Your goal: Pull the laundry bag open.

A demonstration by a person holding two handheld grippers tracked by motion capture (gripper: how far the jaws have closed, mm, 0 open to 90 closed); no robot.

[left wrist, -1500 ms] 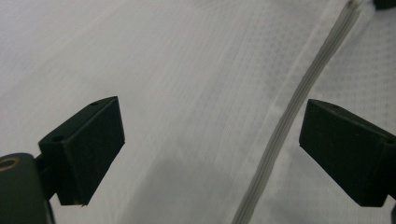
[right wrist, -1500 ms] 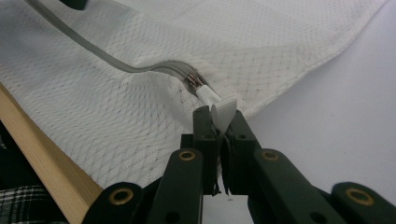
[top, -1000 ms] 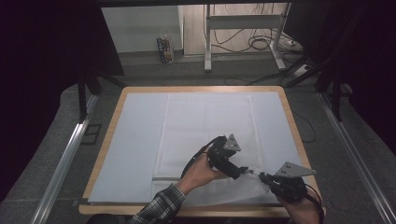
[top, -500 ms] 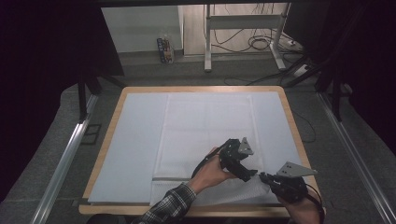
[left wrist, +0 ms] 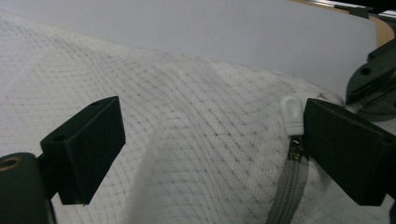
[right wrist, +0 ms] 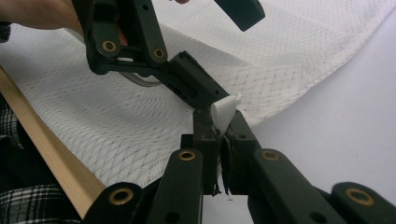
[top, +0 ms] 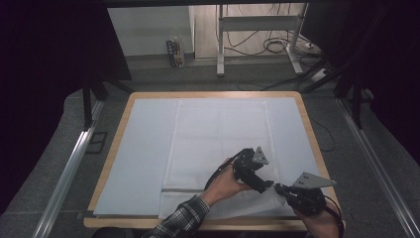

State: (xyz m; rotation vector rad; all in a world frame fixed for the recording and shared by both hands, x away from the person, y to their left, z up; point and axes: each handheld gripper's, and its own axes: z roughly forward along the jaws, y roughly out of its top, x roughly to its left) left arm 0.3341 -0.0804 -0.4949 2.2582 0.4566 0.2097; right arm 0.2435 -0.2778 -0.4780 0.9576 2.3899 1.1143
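A wooden-edged surface [top: 317, 144] covered by a pale blue sheet is seen from above, with a white mesh laundry bag [top: 218, 134] spread flat along its middle. The bag's near end, crossed by a grey zipper [left wrist: 287, 182], is bunched at the near right corner of the surface. The right hand-held gripper [top: 280, 188] is clamped on the mesh at that corner, its jaws pressed together on the fabric beside the zipper's end. The left hand-held gripper [top: 267, 184] is held with its jaws wide apart just above the bag. One of its black pads [left wrist: 348, 156] is set right against the small white plastic zipper pull [left wrist: 292, 114], while the other stands clear over mesh.
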